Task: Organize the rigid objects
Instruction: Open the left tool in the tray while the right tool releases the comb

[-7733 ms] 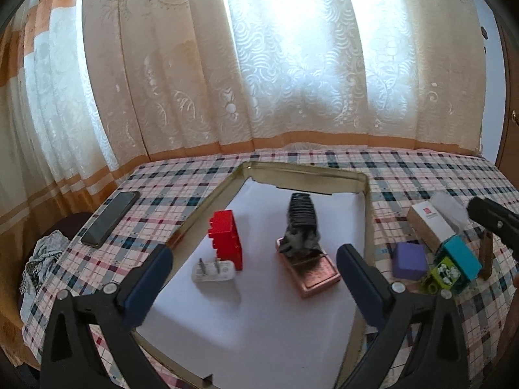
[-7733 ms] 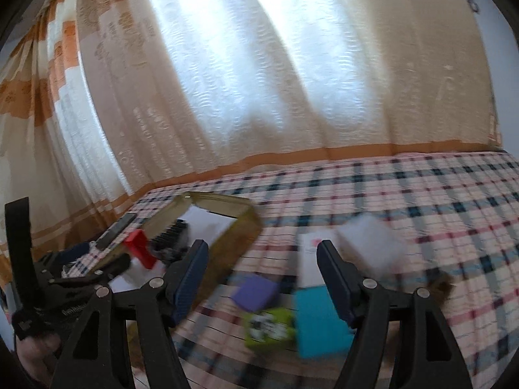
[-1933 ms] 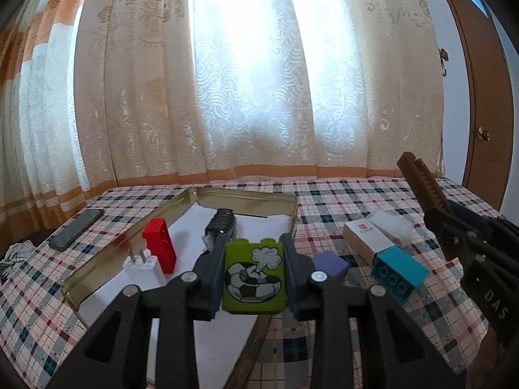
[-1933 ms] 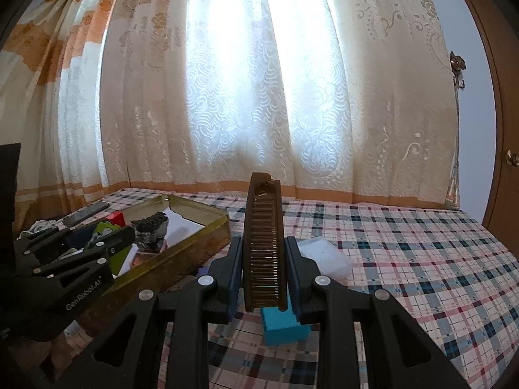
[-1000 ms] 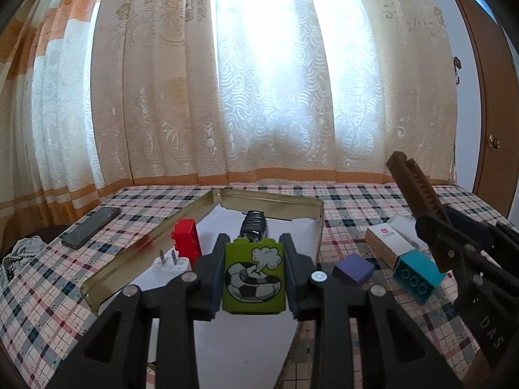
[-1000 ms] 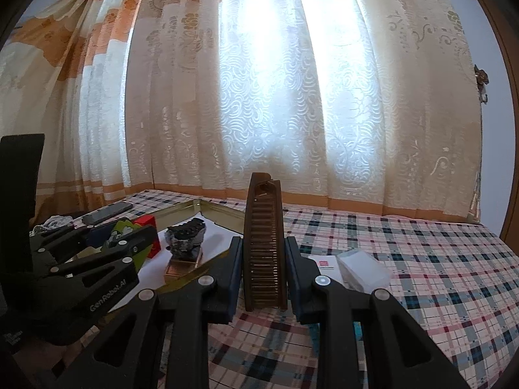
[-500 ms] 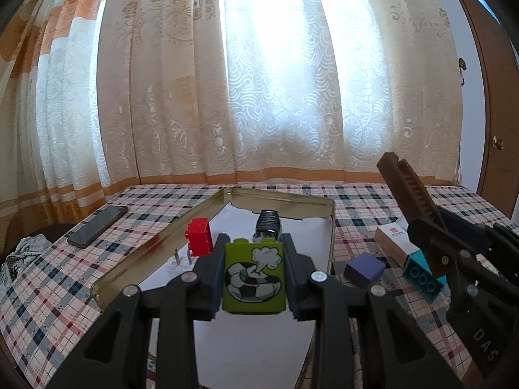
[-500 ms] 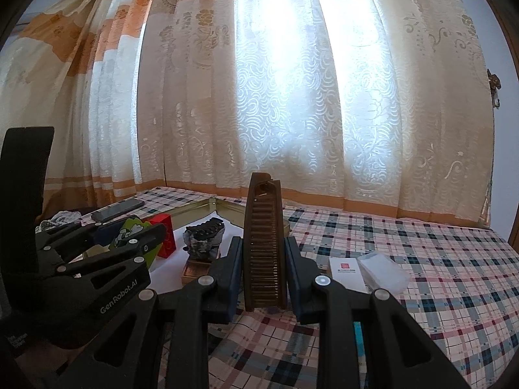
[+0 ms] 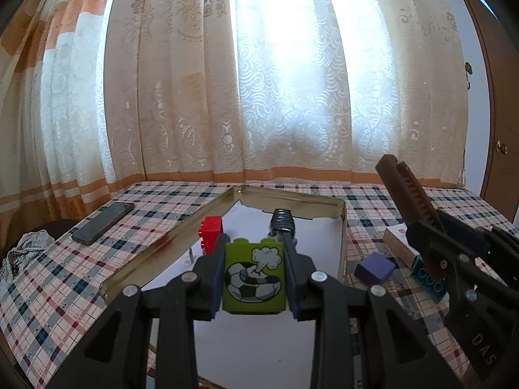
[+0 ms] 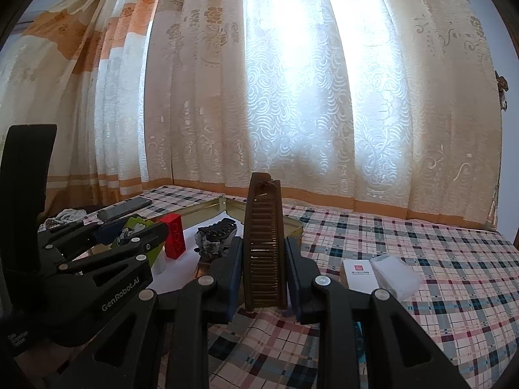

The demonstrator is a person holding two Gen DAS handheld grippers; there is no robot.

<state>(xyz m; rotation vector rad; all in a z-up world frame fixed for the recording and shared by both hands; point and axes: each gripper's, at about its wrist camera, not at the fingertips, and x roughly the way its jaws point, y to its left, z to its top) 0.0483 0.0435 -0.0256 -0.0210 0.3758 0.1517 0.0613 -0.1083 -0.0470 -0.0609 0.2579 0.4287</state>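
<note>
The left gripper (image 9: 254, 277) has its jaws clamped on a lime-green plastic building block printed with a football (image 9: 253, 278); the block sits upright between the pads, raised above the near end of a shallow gold metal tray lined with white paper (image 9: 168, 239); the right gripper (image 10: 263, 275) has its jaws clamped on a dark brown plastic comb (image 10: 264, 246), which stands on end with its narrow tip up, teeth facing the camera, over the plaid-covered surface (image 10: 421, 246) just to the right of the tray.

Inside the tray a red plastic building block (image 9: 211, 233) stands upright near the left wall; a white plug adapter with metal prongs (image 9: 189, 257) lies just in front of it, mostly hidden by the left gripper; a black ribbed clip-like object (image 9: 281, 220) sits toward the middle of the tray, resting on something copper-coloured in the right wrist view.

Outside the tray, to its right, lie a small purple block (image 9: 374, 267), a teal studded building block (image 9: 428, 280) partly behind the right gripper, a white box with a red logo (image 10: 358, 274) and a translucent white box (image 10: 394, 277) touching it; a black smartphone (image 9: 103, 218) lies on the surface well to the left of the tray.
</note>
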